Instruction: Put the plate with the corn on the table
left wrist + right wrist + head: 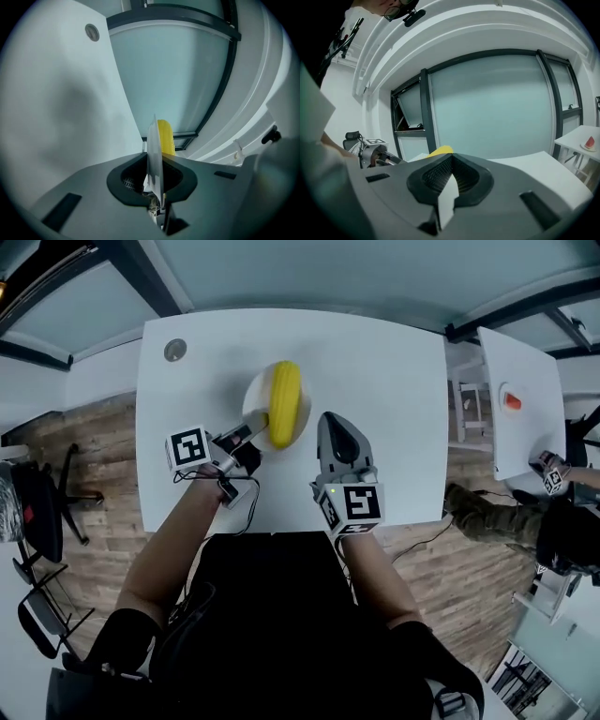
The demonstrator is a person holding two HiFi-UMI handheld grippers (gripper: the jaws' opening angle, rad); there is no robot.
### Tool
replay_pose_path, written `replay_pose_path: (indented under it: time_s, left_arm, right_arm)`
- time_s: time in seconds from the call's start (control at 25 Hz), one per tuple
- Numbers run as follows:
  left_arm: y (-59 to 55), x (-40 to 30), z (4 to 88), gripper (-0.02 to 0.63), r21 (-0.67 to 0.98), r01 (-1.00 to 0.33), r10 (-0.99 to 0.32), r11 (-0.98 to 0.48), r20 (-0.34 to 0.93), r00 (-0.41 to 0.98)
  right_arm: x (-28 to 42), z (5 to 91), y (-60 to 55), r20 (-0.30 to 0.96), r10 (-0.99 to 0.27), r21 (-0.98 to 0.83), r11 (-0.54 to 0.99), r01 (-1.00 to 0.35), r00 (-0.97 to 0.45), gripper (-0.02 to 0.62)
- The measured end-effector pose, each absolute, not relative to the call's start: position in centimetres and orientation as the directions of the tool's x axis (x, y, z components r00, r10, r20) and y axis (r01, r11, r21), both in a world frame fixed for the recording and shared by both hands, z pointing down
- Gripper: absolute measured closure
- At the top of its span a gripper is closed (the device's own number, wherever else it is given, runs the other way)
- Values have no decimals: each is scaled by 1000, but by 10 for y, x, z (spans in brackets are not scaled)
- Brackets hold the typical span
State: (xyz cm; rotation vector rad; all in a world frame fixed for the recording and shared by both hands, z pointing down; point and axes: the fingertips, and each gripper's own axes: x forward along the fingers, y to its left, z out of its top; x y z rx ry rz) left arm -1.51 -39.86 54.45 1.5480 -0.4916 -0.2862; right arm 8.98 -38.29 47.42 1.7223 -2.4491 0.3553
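The left tool (157, 187) has its jaws closed on the rim of a white plate (153, 154), seen edge-on. Yellow corn (165, 137) lies against the plate's right face. A white surface (56, 103) with a round grommet (92, 32) fills the left.

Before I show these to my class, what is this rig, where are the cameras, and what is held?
No robot: a person holds a two-jaw gripper in each hand. One camera sits on the head, looking down; one rides on each gripper, looking along its jaws. The left gripper is shut on the rim of a plate carrying corn, over a white table; whether the plate touches it I cannot tell. The right gripper, jaws together, is beside the plate.
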Motion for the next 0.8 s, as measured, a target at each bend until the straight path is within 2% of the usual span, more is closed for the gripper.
replay_pose_path:
  time_s: [0.24, 0.64, 0.8]
  left_arm:
    - [-438, -10, 606, 574, 993, -110, -459, 38, 116, 881]
    - [-438, 8, 650, 572, 964, -255, -364, 69, 262, 894]
    - [-439, 7, 656, 572, 921, -386, -357, 53, 378, 854]
  right_arm:
    - [90, 516, -406, 323, -874, -145, 333, -932, -363, 592]
    - [88, 552, -408, 385, -841, -194, 328, -925, -379, 592]
    - [86, 552, -410, 387, -839, -204, 328, -922, -384, 592]
